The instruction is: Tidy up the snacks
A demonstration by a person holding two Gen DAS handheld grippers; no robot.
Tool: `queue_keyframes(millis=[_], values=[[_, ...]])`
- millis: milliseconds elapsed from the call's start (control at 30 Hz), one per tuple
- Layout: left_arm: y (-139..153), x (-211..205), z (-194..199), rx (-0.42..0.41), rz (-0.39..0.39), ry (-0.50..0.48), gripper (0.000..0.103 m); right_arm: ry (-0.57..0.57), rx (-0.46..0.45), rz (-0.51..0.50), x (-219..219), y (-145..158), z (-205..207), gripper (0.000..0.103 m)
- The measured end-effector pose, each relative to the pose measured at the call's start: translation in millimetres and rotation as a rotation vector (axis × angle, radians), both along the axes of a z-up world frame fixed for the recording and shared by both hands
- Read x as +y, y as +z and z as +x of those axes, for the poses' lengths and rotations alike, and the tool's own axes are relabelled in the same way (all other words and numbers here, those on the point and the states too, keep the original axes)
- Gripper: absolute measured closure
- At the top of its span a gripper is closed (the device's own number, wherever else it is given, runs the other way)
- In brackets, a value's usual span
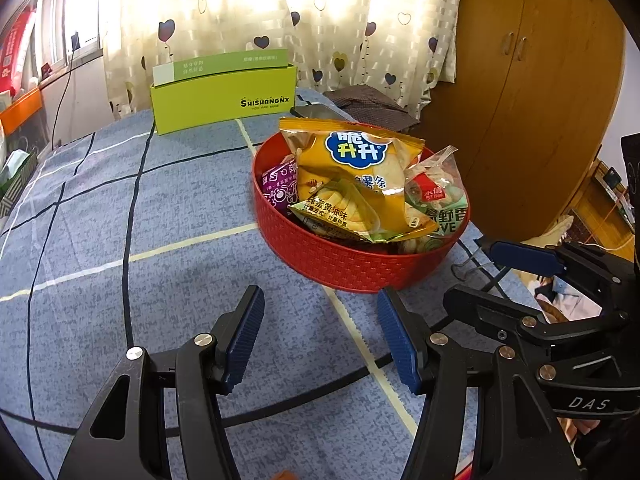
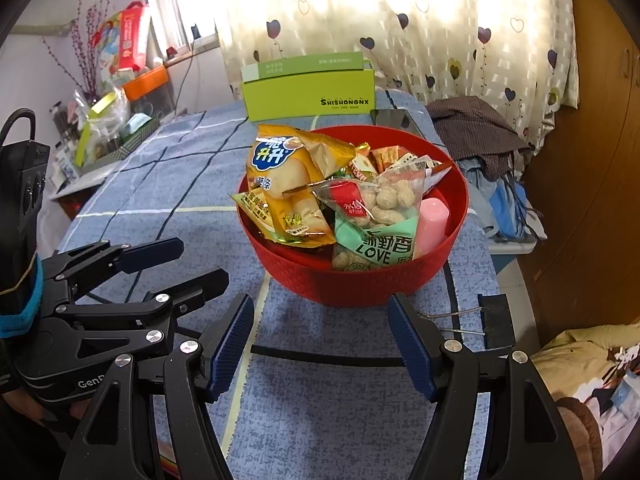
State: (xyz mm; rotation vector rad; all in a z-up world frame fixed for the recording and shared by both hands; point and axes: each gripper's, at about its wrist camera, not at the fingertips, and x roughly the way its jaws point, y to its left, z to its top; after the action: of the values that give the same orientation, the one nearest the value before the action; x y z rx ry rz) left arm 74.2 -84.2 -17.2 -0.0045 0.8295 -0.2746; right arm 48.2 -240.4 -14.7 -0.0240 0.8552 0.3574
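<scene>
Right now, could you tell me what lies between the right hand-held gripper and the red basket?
Only bare blue checked cloth, shown in the right wrist view, separates the right hand-held gripper from the red basket.

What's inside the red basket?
The red basket holds a yellow chips bag, a peanut bag, a pink cylinder and small wrapped snacks. What lies underneath is covered.

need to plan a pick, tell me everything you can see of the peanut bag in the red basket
The peanut bag is a clear plastic pouch showing whole in-shell peanuts, with a red label patch near the top and a mint-green band printed LOVE lower down. It looks sealed and full. It lies tilted at the near right of the red basket, leaning over the yellow chip bag on its left and against a pink cylinder on its right. Neither gripper touches it.
</scene>
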Motion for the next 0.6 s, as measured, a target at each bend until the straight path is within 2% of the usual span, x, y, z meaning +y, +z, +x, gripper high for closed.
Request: queue_keyframes(millis=[600], values=[[3.2,3.9,-0.4,-0.014,0.005,0.013,0.043,0.017,-0.012,0.02,1.4,-0.7,-3.5,0.034]])
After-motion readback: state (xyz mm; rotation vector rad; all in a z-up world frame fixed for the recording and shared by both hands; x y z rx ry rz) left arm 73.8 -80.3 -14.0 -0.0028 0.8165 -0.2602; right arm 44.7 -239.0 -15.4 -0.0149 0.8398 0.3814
